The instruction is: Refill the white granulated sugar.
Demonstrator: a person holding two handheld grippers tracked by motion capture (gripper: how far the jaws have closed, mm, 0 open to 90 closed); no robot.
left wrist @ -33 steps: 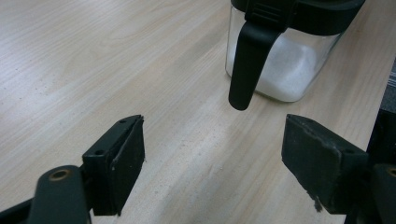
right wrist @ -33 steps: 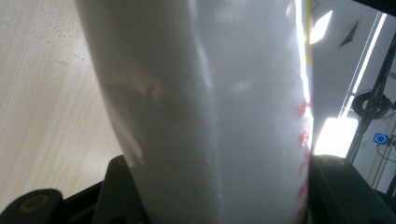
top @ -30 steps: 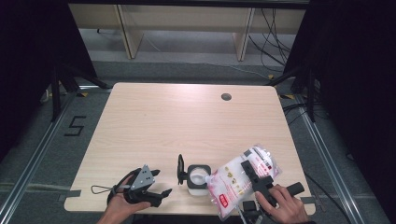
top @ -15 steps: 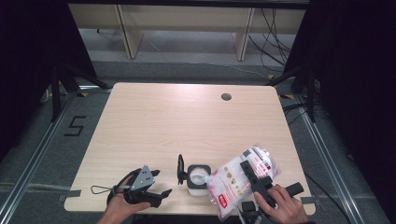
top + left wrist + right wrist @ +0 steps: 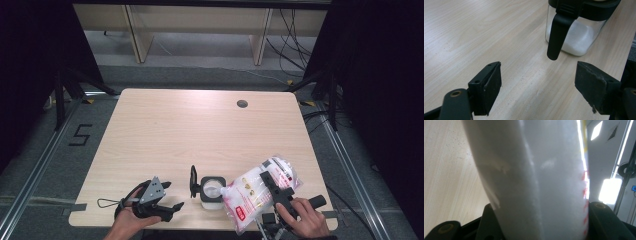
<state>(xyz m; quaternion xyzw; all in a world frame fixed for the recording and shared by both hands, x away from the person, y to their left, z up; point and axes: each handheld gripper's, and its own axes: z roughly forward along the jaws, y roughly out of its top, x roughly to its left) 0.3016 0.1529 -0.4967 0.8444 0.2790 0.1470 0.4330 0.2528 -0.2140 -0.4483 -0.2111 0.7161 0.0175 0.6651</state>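
High view: my right gripper [image 5: 270,181] holds a see-thru bag [image 5: 257,192] of white grains, tipped so its low corner sits over the open jar [image 5: 211,189] near the worktop [image 5: 190,130] front edge. Its jaws have just been closing a bit more on the bag. Left gripper [image 5: 169,196] is wide open w/ nothing in it, just beside the jar. I'd pour slow & keep the corner right over the opening, so nothing spills.
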